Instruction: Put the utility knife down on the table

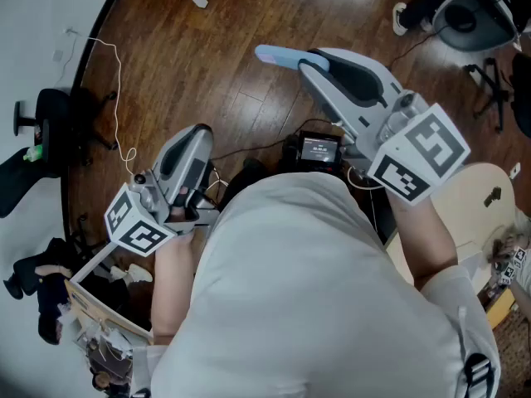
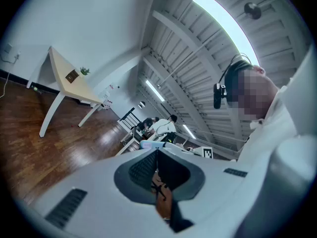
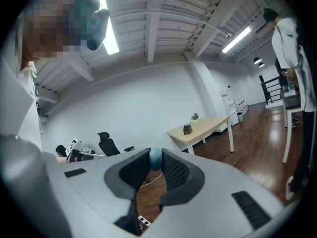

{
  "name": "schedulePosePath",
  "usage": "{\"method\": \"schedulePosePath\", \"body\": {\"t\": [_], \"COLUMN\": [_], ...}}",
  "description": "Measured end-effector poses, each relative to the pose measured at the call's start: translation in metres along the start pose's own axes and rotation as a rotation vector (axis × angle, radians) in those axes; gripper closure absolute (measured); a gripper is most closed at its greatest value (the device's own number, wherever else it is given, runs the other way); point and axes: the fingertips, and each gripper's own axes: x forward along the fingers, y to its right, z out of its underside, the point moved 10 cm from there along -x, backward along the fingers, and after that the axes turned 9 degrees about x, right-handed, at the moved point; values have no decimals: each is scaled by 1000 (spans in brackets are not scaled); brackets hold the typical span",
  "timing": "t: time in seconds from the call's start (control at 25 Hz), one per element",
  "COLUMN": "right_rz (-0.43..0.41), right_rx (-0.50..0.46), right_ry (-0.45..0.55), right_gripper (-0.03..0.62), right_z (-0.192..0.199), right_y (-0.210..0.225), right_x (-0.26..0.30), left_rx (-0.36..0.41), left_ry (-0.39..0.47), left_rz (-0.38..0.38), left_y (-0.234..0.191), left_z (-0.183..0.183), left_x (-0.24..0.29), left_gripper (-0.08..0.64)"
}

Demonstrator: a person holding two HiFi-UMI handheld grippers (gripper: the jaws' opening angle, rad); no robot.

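Right gripper view: the right hand-held gripper (image 3: 155, 152) pinches the pale blue utility knife (image 3: 155, 159) above the wooden floor (image 3: 148, 197). The left hand-held gripper (image 2: 157, 152) is closed and empty. I judge this the carrying step. The surface (image 3: 208, 124) is well apart, so approach comes next.

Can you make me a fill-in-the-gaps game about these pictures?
The right gripper is shut on a light ____ utility knife.
The left gripper holds ____.
The floor is brown ____.
A small plant stands on a pale ____.
Missing words: blue, nothing, wood, table.
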Motion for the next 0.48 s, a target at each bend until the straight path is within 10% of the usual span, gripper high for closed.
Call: {"method": "schedulePosePath", "body": {"t": [0.48], "right_rz": [6], "right_rx": [-24], "right_ry": [-50], "right_gripper": [522], "right_z": [35], "right_y": [-28], "right_x": [19], "left_rx": [21], "left_ry": [-3], "left_rz": [-19], "left_y": [-17], "left_z": [16], "left_x": [-39], "left_gripper": [558]}}
